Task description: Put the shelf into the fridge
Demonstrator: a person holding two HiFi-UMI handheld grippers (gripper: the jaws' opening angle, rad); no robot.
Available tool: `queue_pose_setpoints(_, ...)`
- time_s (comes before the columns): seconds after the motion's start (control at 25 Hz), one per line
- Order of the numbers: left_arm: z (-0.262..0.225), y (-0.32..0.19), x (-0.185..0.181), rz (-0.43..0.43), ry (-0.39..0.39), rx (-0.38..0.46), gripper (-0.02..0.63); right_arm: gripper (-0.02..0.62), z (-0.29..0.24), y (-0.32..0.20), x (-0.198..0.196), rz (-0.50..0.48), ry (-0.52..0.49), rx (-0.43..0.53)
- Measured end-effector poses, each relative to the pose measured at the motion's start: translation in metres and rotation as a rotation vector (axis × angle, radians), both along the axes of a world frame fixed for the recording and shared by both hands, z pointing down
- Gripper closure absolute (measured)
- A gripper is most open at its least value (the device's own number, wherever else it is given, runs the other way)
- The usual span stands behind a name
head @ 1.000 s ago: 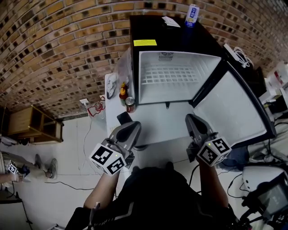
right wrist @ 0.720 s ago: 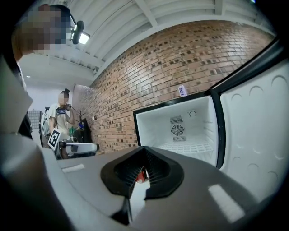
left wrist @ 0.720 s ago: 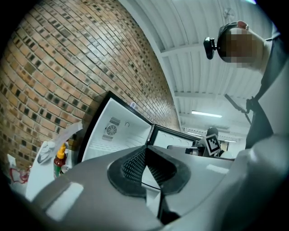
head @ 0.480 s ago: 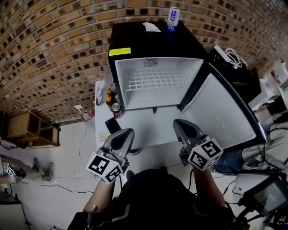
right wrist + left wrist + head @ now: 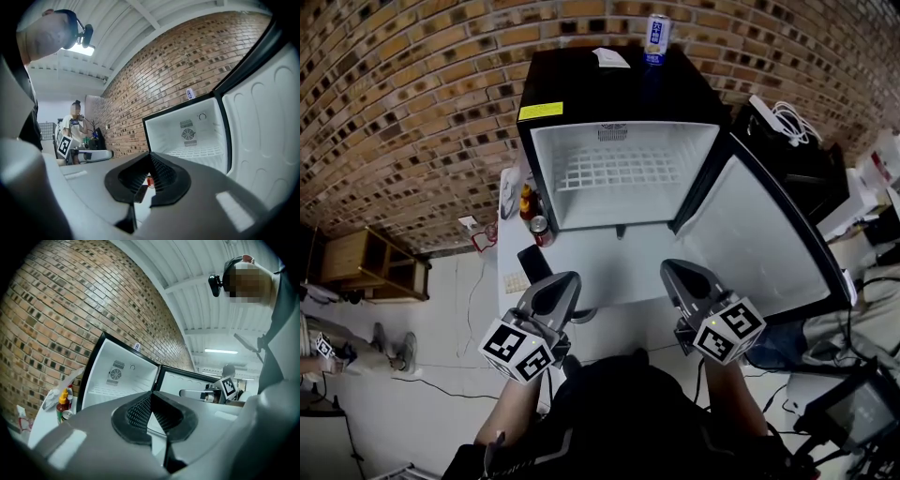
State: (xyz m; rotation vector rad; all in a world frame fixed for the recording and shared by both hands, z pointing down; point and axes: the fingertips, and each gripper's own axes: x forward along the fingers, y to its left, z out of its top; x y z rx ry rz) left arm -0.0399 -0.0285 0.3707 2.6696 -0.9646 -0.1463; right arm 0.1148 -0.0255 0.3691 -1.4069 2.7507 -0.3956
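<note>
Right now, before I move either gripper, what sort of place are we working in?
Probably a workshop or lab rather than a home kitchen: a bare brick wall, a ribbed metal roof with strip lights, and a small fridge standing open, with another person across the room.

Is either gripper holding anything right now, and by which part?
Nothing is held: the left gripper and the right gripper both have their jaws together and empty.
</note>
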Motion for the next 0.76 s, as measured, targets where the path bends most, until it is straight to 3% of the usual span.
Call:
queue_pose_setpoints(0.44,-0.001,0.000,0.006,0.001,-0.003,-0.017,0.603,0.589,-0.003,0.005,0.009,0.014,-0.016,0.015)
queue_pose_setpoints(0.6,-0.004,0.003,0.012,0.012,-0.050,0.016,0.603,0.589,-0.001,0.006,0.011,0.021,-0.020,0.011)
queue_pose_setpoints(0.76,-0.005,0.004,0.017,0.043,-0.022,0.002,0.603,0.589,-0.001,0.009,0.013,0.026,-0.022,0.007)
